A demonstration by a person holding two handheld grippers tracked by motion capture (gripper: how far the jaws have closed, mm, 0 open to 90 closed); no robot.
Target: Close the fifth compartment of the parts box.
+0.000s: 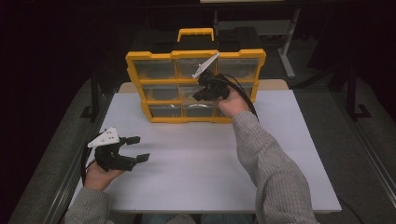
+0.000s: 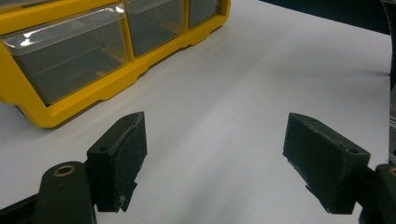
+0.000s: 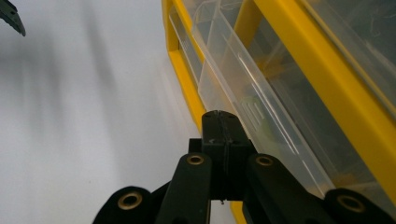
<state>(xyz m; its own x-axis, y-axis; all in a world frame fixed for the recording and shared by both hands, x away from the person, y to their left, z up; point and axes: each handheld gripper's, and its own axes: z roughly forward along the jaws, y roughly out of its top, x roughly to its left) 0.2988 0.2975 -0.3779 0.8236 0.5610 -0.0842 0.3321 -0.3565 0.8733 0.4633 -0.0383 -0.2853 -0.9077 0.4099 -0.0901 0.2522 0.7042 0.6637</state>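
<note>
We are seeing one yellow drawer organizer [image 1: 195,87] standing upright near the far edge of the white table [image 1: 201,158], with one yellow carry handle [image 1: 195,33] on top. We are counting nine clear drawers in its front, three rows of three. In the right gripper view, one clear drawer [image 3: 243,100] is sitting slightly pulled out of the yellow frame.

We are counting two grippers and two hands, each in a grey knit sleeve [image 1: 275,172].

The right gripper [image 1: 208,89] is being held up against the front of the organizer, around the middle row, with the forearm reaching forward and leftward across the table. Its jaws are clenched together, pad against pad, with nothing between them, and their tip is lying right at the edge of that pulled-out drawer; we cannot tell whether they are touching it.

The left gripper [image 1: 138,148] is resting low over the near left part of the table, well apart from the organizer, pointing to the right. Its jaws are standing released and wide, with only bare tabletop between the pads [image 2: 119,161].
</note>
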